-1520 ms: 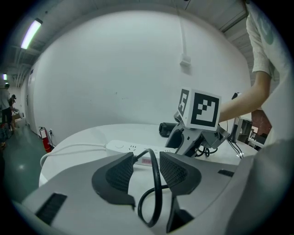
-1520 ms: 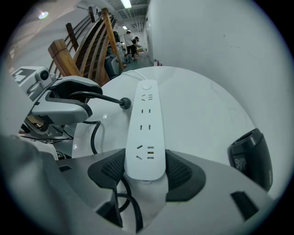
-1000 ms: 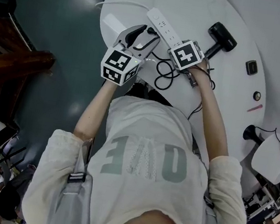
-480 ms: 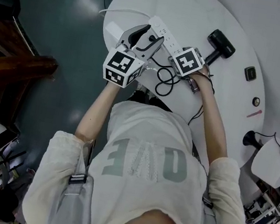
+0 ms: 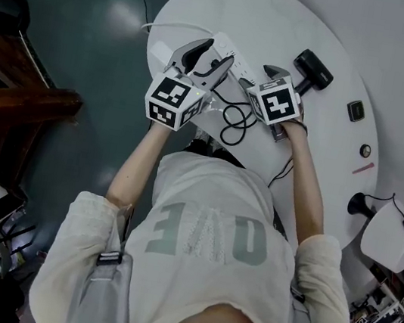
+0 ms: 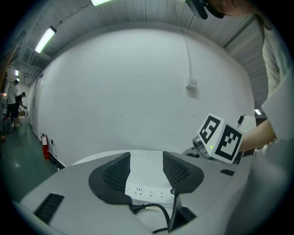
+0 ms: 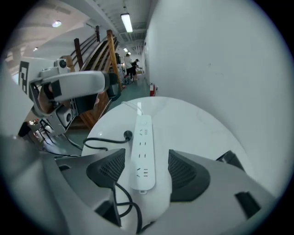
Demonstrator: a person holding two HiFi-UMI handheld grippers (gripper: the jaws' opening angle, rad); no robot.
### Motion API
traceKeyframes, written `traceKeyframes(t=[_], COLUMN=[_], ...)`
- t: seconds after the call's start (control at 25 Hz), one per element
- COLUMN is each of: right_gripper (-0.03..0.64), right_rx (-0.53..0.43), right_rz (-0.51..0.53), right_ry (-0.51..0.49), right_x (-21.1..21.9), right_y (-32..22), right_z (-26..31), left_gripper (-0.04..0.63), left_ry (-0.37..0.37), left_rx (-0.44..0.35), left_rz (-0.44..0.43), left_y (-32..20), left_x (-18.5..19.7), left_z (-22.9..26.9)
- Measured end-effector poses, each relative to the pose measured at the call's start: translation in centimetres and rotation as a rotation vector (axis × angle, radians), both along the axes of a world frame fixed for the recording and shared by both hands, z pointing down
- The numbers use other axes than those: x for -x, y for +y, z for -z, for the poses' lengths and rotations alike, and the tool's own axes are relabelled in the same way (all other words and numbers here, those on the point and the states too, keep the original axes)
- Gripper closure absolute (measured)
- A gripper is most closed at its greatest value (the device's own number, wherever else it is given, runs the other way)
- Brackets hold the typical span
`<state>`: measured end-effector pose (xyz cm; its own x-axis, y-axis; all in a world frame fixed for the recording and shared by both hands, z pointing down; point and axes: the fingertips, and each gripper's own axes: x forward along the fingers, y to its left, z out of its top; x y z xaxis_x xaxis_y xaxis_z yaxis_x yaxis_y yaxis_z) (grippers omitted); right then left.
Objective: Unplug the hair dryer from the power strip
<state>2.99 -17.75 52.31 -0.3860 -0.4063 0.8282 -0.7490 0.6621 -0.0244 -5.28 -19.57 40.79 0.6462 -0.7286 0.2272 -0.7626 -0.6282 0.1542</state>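
Jaws stand apart on left gripper (image 6: 147, 166), just opening on right gripper (image 7: 146, 166), seemingly empty.

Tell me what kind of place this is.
Probably a workshop-like indoor hall rather than a home: strip lights overhead, a glossy dark floor, and a red fire extinguisher standing at its edge.

Pale short-sleeved T-shirt (image 5: 212, 189), grey lettering (image 5: 209, 231), grey shoulder strap (image 5: 111, 257), black-and-white marker cubes (image 5: 172, 98)

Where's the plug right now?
Right gripper view: the plug lies on the table just left of the power strip, out of its sockets.
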Motion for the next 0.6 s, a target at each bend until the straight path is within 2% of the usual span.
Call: traceKeyframes(t=[0.16, 0.36, 0.4, 0.48, 0.6], right_gripper=[0.328, 0.328, 0.34, 0.439, 0.482], right_rx=[-0.211, -0.434, -0.49, -0.612, -0.739], right_rz=[-0.085, -0.154, -0.169, -0.196, -0.224], right_ry=[-0.082, -0.28, -0.314, -0.366, -0.42], right_x=[0.0, 0.5, 0.4, 0.1, 0.1], right_y=[-2.2, -3.0, -3.0, -2.9, -2.2], right_z=[5.6, 13.6, 15.4, 19.0, 22.8], left_gripper=[0.374, 0.382, 0.394, 0.44, 0.548], left_ry=[0.006, 0.004, 0.003, -0.017, -0.068], left_rx=[-0.031, -0.102, -0.125, -0.187, -0.289], left_rz=[0.008, 0.046, 0.052, 0.079, 0.149], left_y=[0.0, -0.3, -0.2, -0.1, 0.2], left_x=[-0.5, -0.7, -0.8, -0.5, 0.4], left_z=[1.6, 4.7, 5.5, 7.1, 9.6])
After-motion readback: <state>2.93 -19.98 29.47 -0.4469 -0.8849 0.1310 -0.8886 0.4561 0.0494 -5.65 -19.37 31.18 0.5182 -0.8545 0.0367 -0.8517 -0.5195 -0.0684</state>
